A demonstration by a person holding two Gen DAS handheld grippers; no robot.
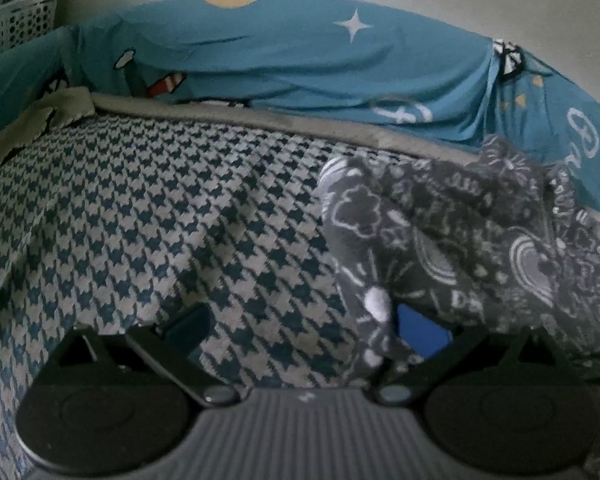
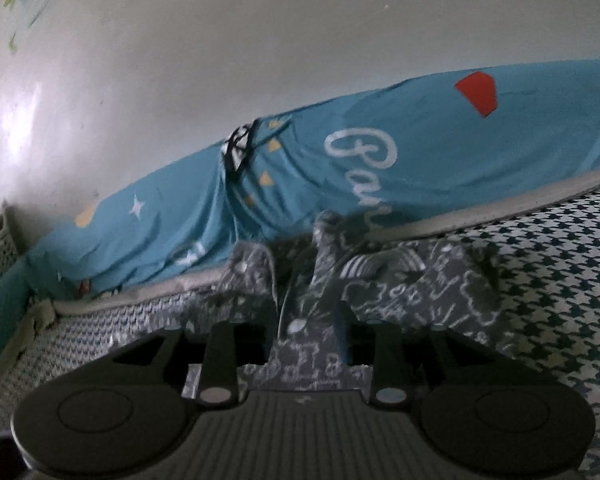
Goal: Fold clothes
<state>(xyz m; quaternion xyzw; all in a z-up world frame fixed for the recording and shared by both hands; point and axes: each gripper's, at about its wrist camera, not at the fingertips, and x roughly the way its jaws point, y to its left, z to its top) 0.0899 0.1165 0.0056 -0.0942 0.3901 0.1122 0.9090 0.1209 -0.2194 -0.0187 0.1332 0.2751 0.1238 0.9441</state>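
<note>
A dark grey garment with white doodle print [image 1: 440, 232] lies crumpled on the houndstooth bed cover [image 1: 160, 208], toward the right of the left wrist view. My left gripper [image 1: 304, 328] is open wide just above the cover. Its right finger [image 1: 420, 332] shows a blue pad at the garment's near edge, and a fold of cloth drapes in front of it. In the right wrist view the same garment [image 2: 420, 280] spreads ahead and under my right gripper [image 2: 308, 324]. That gripper's fingers stand a little apart with cloth lying loosely between them.
A bright blue printed sheet [image 1: 300, 60] is bunched along the far side of the bed against a pale wall [image 2: 180, 60]. A white perforated basket [image 1: 16, 20] stands at the far left. Bare houndstooth cover [image 2: 560, 260] stretches to the right of the garment.
</note>
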